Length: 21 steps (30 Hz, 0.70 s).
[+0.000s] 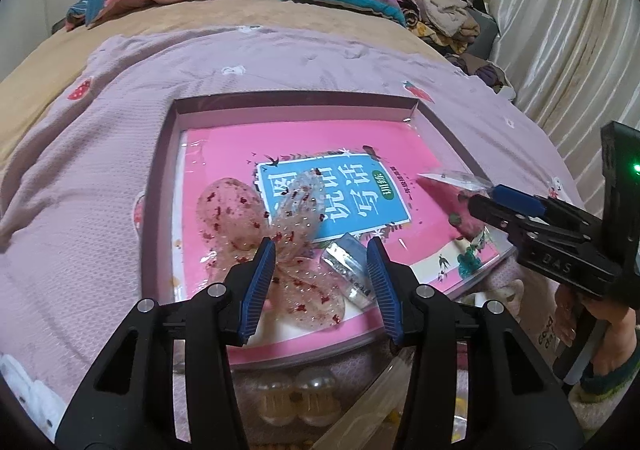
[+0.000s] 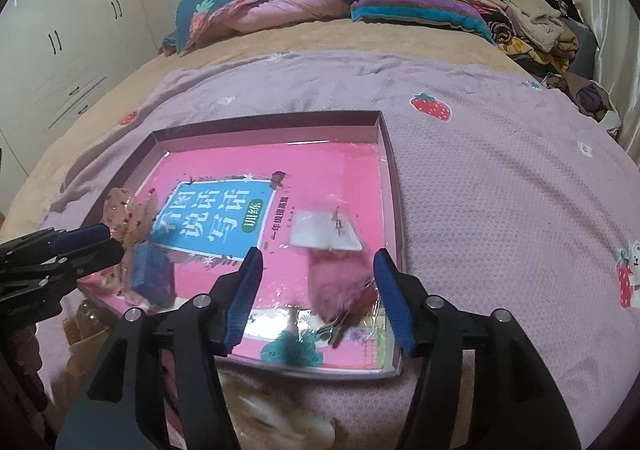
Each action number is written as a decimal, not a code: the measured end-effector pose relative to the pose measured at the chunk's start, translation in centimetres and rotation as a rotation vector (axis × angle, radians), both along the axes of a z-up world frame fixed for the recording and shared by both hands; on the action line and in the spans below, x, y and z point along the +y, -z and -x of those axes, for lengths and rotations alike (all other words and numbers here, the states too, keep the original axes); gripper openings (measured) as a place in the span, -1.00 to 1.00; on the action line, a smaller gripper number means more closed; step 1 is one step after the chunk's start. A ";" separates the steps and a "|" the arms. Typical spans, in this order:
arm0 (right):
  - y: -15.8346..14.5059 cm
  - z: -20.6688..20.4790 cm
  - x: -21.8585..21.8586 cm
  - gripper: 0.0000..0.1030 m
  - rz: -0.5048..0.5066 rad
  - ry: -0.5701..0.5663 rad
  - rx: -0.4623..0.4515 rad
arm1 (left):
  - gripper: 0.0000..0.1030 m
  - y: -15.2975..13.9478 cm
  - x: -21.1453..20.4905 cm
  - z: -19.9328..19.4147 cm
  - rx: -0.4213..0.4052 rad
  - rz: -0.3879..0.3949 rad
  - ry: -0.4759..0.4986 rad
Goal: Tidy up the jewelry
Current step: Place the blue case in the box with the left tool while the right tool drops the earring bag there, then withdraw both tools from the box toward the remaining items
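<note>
Both tools point downward at a slant over a shallow tray [image 2: 390, 154] that lies on the bed [image 2: 500, 170]. Left tool [image 1: 320, 246] has its jaws apart; a sheer bow [image 1: 280, 234] with red specks lies between and just ahead of them, and the left pad seems to touch it, but no grip shows. A small clear packet [image 1: 350, 270] lies beside the right pad. Right tool [image 2: 318, 256] stands open, nothing pressed; a pink fluffy clip [image 2: 340, 286] rests on the tray between its fingers, and a clear bag [image 2: 324, 232] with a white card lies just ahead. A hand [image 1: 608, 334] under the right tool holds its grip. Inside the tray lies a pink book [image 2: 224, 222].
</note>
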State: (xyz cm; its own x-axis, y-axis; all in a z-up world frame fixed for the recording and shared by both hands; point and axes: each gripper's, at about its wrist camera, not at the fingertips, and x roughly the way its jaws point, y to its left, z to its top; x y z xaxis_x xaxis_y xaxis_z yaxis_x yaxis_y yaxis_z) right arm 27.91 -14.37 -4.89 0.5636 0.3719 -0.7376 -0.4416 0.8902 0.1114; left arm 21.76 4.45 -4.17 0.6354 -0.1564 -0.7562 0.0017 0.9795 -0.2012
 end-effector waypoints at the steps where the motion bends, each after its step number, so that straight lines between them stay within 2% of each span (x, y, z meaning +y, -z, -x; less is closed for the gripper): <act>1: -0.2 0.2 -0.1 0.18 -0.004 0.000 -0.005 | -0.22 -0.1 0.1 0.1 -0.002 0.003 -0.002; 6: -1.7 1.4 -1.2 0.50 -0.036 0.020 -0.037 | -0.02 -1.1 0.4 0.9 -0.024 0.005 -0.013; 11: -3.9 2.6 -2.5 0.70 -0.060 0.047 -0.095 | 0.20 -2.7 1.2 1.8 -0.056 0.013 -0.036; 13: -4.8 3.2 -2.9 0.73 -0.071 0.055 -0.116 | 0.44 -3.5 1.6 2.3 -0.075 0.012 -0.050; 18: -7.1 4.8 -3.8 0.73 -0.095 0.061 -0.169 | 0.75 -5.6 2.5 3.6 -0.115 0.013 -0.087; 21: -8.4 6.0 -4.3 0.73 -0.103 0.061 -0.205 | 0.81 -7.2 2.9 4.9 -0.157 0.006 -0.107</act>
State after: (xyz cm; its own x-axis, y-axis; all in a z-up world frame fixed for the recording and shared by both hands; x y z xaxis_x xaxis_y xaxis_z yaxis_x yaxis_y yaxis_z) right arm 21.86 -18.65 3.55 0.7213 0.4001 -0.5653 -0.4105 0.9044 0.1162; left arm 16.89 7.39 3.04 0.7587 -0.0856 -0.6458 -0.0711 0.9745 -0.2127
